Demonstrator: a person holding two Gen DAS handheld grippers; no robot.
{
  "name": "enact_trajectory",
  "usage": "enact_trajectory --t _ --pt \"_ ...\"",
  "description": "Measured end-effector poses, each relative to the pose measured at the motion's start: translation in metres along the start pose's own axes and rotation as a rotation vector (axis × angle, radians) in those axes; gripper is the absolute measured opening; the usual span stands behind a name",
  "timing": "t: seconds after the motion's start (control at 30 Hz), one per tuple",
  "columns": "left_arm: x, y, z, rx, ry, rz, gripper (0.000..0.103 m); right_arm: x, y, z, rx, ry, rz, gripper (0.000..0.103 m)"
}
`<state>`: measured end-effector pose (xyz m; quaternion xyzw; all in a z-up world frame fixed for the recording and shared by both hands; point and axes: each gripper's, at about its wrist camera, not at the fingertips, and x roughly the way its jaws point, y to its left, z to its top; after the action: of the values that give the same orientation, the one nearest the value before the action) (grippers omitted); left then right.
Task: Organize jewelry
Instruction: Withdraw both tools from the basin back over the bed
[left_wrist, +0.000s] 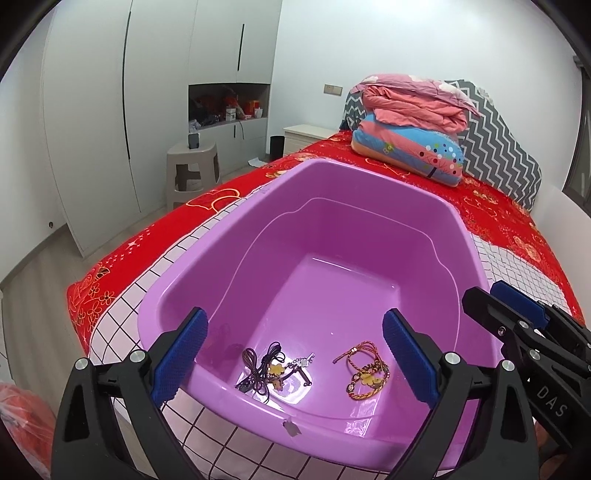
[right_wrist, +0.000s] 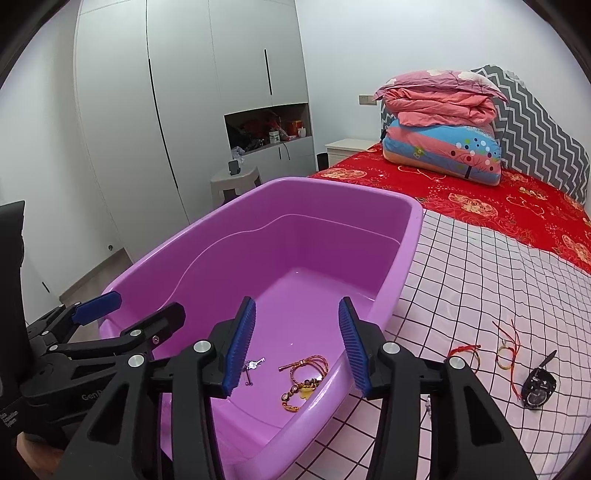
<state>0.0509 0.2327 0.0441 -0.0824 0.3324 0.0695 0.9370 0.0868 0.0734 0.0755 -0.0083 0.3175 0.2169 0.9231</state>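
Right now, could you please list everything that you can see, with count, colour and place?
basin: one, purple, on the bed
dark cord necklaces: one tangle, black, basin floor, left
gold bracelets: one bunch, gold and red, basin floor, right
red string bracelets: a few, red, on the checked sheet right of basin
watch: one, black, beside them
folded quilts: one pile, pink and blue, far end of bed
stool: one, grey, by wardrobe
left gripper: open, empty
right gripper: open, empty

— How many pieces lie in the one purple tub (left_wrist: 258, 236)?
— Two tangles: one dark cord necklace (left_wrist: 269, 367), one gold-and-red bracelet bundle (left_wrist: 364, 371).
— And on the checked sheet (right_wrist: 480, 280)?
— Two red string bracelets (right_wrist: 506, 345), one black watch (right_wrist: 538, 386).
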Motion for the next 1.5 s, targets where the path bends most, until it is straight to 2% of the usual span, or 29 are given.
enact_trajectory --t 0.2,0.37,0.67,1.13,1.5 --pt "-0.008 -0.003 0.001 0.003 -0.009 0.019 0.097 -0.006 -0.005 0.001 0.019 -0.010 0.007 0.052" --pt "-0.013 -0.005 0.002 -0.003 -0.003 0.032 0.097 -0.014 -0.010 -0.002 0.033 -0.027 0.009 0.063" --pt "-0.023 -0.011 0.001 0.003 -0.005 0.044 0.097 -0.030 -0.018 -0.007 0.065 -0.045 0.006 0.070" --pt "-0.049 -0.041 -0.006 0.055 -0.027 0.027 0.097 -0.067 -0.041 -0.019 0.114 -0.095 -0.036 0.074" --pt "-0.063 -0.078 -0.018 0.093 -0.011 -0.029 0.097 -0.100 -0.070 -0.036 0.166 -0.112 -0.074 0.074"
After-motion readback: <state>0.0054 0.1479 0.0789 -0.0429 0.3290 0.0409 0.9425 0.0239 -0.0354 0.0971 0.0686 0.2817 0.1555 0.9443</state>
